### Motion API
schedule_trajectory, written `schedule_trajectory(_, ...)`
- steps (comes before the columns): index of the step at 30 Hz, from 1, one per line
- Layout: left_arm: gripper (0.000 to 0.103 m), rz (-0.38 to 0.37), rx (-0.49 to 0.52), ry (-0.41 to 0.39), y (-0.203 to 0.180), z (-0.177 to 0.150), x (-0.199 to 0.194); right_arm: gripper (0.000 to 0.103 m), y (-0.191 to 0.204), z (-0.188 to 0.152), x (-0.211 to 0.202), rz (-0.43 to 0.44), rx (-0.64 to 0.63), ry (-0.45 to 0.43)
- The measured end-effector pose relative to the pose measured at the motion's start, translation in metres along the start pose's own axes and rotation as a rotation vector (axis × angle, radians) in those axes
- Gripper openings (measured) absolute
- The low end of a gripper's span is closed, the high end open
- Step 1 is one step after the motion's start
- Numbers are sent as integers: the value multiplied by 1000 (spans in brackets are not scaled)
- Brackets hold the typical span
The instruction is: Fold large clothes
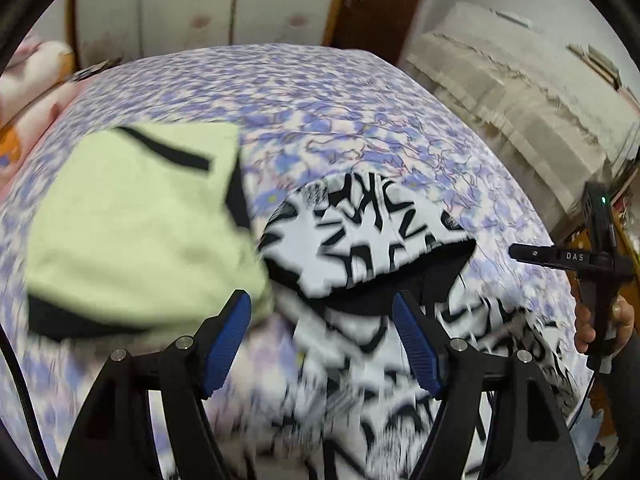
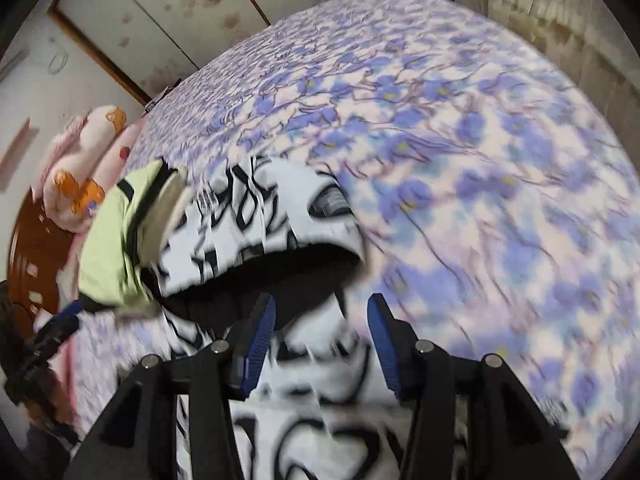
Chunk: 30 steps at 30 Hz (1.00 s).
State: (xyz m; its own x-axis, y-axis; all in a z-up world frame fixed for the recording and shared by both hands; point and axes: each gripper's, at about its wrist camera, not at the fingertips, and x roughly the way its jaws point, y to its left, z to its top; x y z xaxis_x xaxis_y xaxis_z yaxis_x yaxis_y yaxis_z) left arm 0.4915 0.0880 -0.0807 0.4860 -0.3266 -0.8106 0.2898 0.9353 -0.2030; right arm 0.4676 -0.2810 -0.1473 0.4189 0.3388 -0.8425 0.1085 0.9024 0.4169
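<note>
- Here, a black-and-white patterned garment (image 1: 360,240) is seen lying on a bed (image 1: 360,100) covered by a sheet with blue flowers; its black-lined opening is turned towards the cameras.
- A folded pale green garment (image 1: 132,220) with black trim is placed just beside it on the same bed, touching its edge.
- The left gripper (image 1: 322,344) is held above the patterned garment with its jaws apart, and nothing is gripped between the blue pads.
- The right gripper (image 2: 322,340) is likewise seen with jaws apart over the patterned cloth; no cloth is pinched.
- A pink pillow (image 2: 80,168) is seen at the far side of the bed.
</note>
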Motion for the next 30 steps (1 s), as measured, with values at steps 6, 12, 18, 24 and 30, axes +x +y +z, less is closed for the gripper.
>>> schedule_trajectory(6,72,-5,68,124,-5,46,89,48,-15,50,65,-36,41,61)
schedule_trajectory(12,72,-11,144,217,-6,38,144,48,-31,69,110,28,71,118)
schedule_trajectory(18,72,-8,270,254,-18,17,163,50,-11,78,145,64,22,135)
schedule_trajectory(24,72,43,323,229,-27,4,160,8,14,69,137,26,-131,63)
schedule_trajectory(30,72,-14,192,158,-22,-4,124,6,47,31,62,115,-362,-143)
